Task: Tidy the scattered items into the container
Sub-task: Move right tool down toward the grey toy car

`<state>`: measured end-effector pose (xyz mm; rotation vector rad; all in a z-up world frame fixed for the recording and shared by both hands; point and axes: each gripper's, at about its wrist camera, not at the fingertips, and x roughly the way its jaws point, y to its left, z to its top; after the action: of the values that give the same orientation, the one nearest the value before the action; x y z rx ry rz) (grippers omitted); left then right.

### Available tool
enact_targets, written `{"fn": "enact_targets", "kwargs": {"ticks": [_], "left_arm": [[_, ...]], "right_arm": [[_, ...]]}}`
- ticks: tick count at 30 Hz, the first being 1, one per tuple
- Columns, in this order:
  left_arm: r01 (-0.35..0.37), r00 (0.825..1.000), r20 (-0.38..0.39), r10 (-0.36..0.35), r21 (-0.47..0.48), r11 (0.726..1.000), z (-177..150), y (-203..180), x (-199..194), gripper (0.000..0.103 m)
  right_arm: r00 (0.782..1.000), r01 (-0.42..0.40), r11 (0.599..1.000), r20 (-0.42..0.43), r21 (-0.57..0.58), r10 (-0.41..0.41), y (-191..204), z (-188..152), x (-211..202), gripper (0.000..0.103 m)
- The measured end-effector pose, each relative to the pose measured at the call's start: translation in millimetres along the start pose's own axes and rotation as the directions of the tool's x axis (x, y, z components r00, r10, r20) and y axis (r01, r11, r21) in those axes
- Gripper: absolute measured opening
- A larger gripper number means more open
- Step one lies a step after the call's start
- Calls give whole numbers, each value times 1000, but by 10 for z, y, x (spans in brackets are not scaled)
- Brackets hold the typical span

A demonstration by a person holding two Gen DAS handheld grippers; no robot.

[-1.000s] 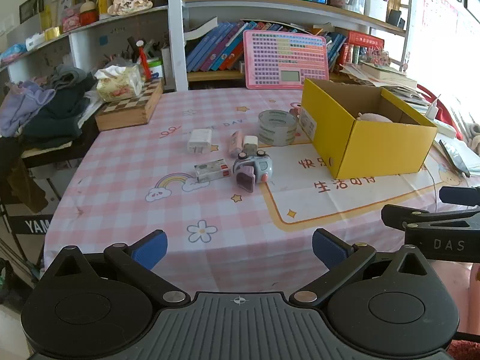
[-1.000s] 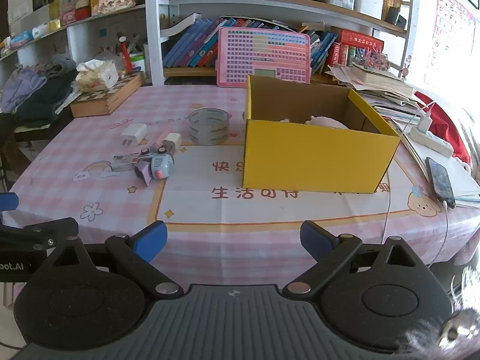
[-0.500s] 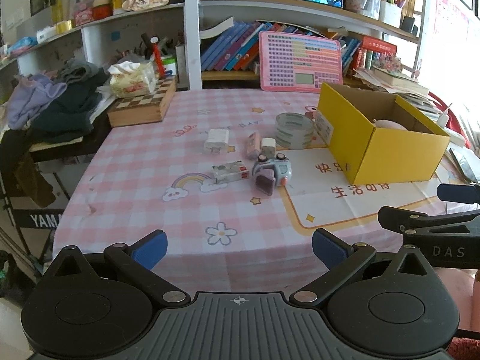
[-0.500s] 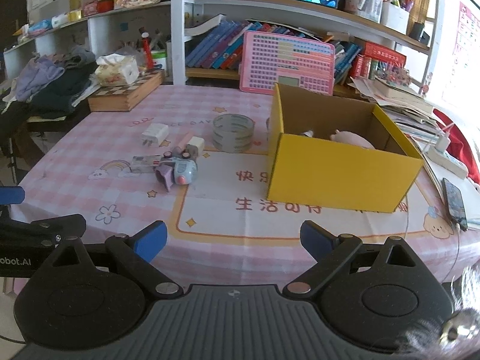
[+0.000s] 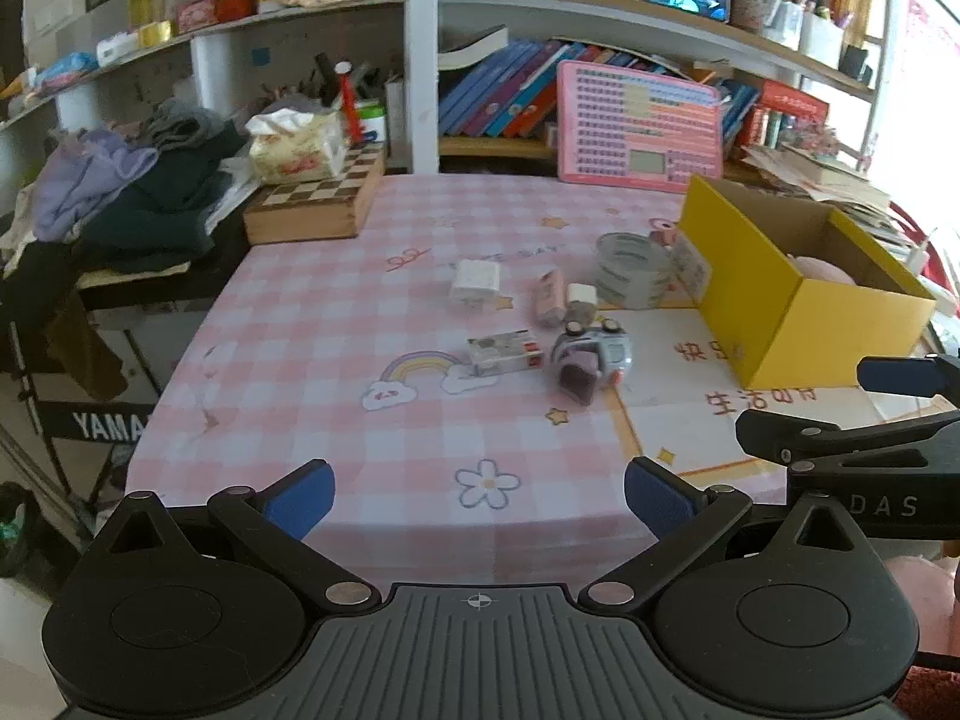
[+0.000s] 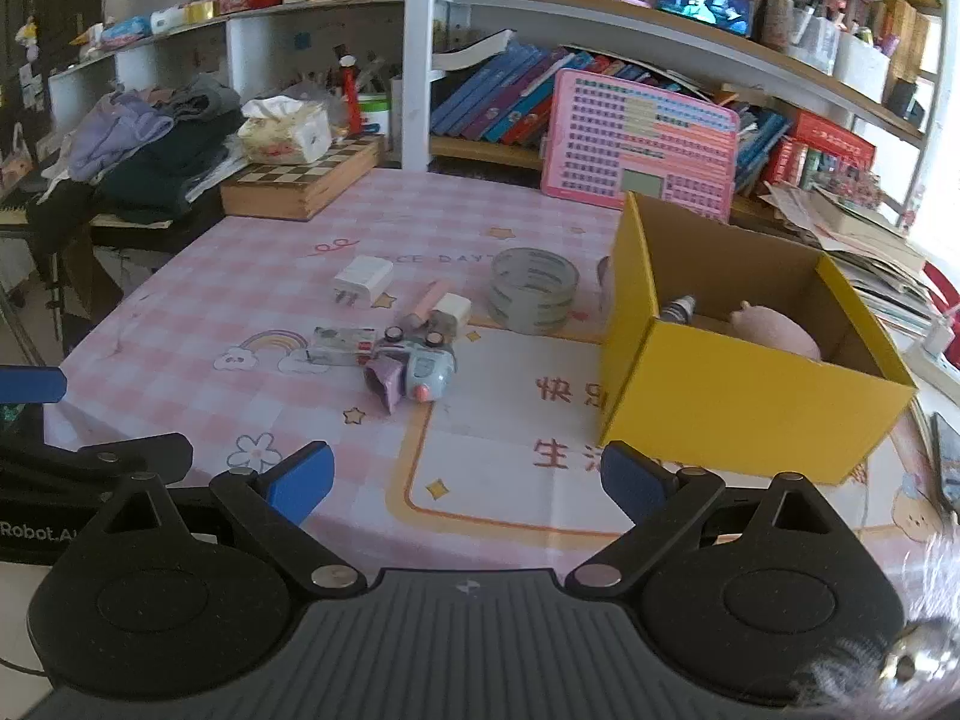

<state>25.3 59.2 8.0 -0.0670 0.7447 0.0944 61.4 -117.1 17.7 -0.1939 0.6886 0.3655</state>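
A yellow box (image 6: 744,396) (image 5: 774,306) stands open on the right of the pink checked table, with a pink plush (image 6: 774,330) and a small bottle (image 6: 678,309) inside. Scattered left of it lie a tape roll (image 6: 534,291) (image 5: 633,270), a white charger (image 6: 363,279) (image 5: 474,282), a pink tube (image 6: 429,303), a small white cube (image 6: 451,311), a flat card packet (image 6: 342,345) (image 5: 504,351) and a grey toy car (image 6: 414,369) (image 5: 591,357). My left gripper (image 5: 477,495) and right gripper (image 6: 465,477) hover open over the near table edge, both holding nothing.
A wooden chessboard box (image 6: 303,177) with a tissue pack (image 6: 288,132) sits at the far left corner. A pink keyboard toy (image 6: 639,147) leans against the bookshelf behind the table. Clothes (image 5: 126,186) pile up to the left. A phone (image 6: 948,456) lies right of the yellow box.
Both grippers have shifted to the left and turned slightly, so the table items and the yellow box now sit further right in both views. Nothing on the table moved.
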Motion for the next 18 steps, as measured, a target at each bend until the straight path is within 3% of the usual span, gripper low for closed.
{"fn": "enact_targets", "kwargs": {"ticks": [8, 18], "left_arm": [[-40, 999, -12, 40, -19, 999, 121, 58, 182, 103], [-37, 998, -60, 34, -54, 998, 290, 64, 545, 103]], "right_arm": [[999, -40, 999, -13, -21, 40, -1, 166, 266, 96], [996, -58, 998, -67, -38, 55, -132, 373, 650, 96]]}}
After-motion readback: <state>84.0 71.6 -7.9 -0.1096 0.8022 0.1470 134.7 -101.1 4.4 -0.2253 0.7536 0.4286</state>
